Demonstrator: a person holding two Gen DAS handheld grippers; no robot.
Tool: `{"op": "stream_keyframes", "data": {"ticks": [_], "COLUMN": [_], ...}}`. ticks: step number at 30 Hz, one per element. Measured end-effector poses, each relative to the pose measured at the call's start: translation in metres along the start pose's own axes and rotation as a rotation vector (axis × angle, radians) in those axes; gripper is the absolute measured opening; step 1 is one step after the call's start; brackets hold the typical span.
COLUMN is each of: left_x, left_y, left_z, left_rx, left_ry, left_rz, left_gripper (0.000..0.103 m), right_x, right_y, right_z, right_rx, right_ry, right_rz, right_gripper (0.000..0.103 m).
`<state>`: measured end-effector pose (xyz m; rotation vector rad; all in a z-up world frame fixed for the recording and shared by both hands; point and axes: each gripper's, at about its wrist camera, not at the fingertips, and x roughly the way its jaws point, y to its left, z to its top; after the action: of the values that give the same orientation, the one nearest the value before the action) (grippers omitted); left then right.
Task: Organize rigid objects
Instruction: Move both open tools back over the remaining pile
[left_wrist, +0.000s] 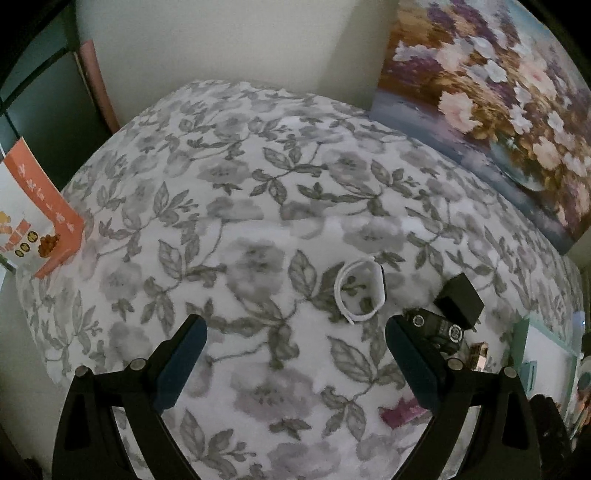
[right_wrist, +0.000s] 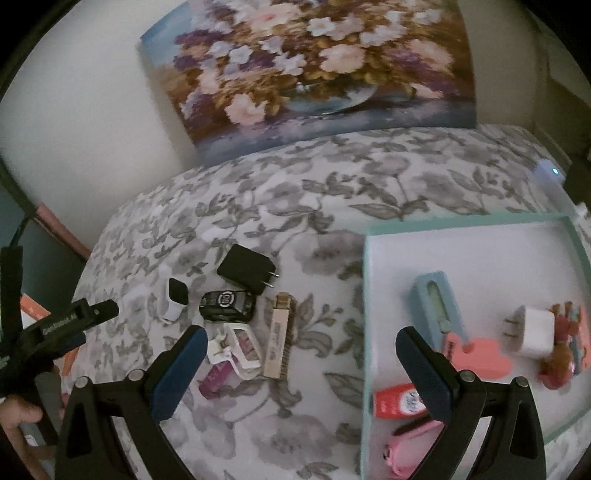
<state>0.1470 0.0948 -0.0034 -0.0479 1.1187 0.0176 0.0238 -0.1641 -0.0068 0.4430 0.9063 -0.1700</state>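
Observation:
Loose items lie on the floral cloth: a white band with a black face (left_wrist: 360, 291) (right_wrist: 175, 300), a black plug adapter (left_wrist: 460, 300) (right_wrist: 246, 272), a black toy car (right_wrist: 227, 304) (left_wrist: 437, 326), a beige stick (right_wrist: 277, 334), a white clip (right_wrist: 236, 345) and a purple packet (right_wrist: 216, 378). A teal-rimmed tray (right_wrist: 365, 280) holds a white plug (right_wrist: 532, 330), a blue case (right_wrist: 439, 306), a pink heart (right_wrist: 480, 354), a red box (right_wrist: 395, 400) and a pink toy (right_wrist: 402, 456). My left gripper (left_wrist: 295, 354) is open and empty just short of the band. My right gripper (right_wrist: 301, 369) is open and empty between the pile and the tray.
A flower painting (right_wrist: 314, 70) leans on the wall behind the table. An orange and white box (left_wrist: 35, 225) stands at the left table edge. A small white device with a light (right_wrist: 550, 173) sits at the far right. The left gripper's body (right_wrist: 55, 325) shows at the right view's left.

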Motion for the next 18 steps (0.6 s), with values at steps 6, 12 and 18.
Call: {"op": "stream_keyframes", "data": {"ticks": [6,12,18], "left_x": [0.010,0.023,0.037], "left_y": [-0.005,-0.017,-0.029], "left_z": [0.004,0.007,0.009], "left_rx": [0.010,0.046,0.077], "left_ry": [0.009,0.026,0.051], "left_rz": [-0.021,-0.025,-0.033], "left_gripper": [0.097,0.097,0.095], "right_x": [0.017,0.037,0.055], "right_y": [0.004,0.006,0.007], "right_z": [0.005,0.010,0.012], "right_rx": [0.006,0.011,0.023], "right_ry": [0.017,0.039,0.077], "right_rz": [0.014,0.020,0.029], "right_gripper": [0.103,0.092,0.074]}}
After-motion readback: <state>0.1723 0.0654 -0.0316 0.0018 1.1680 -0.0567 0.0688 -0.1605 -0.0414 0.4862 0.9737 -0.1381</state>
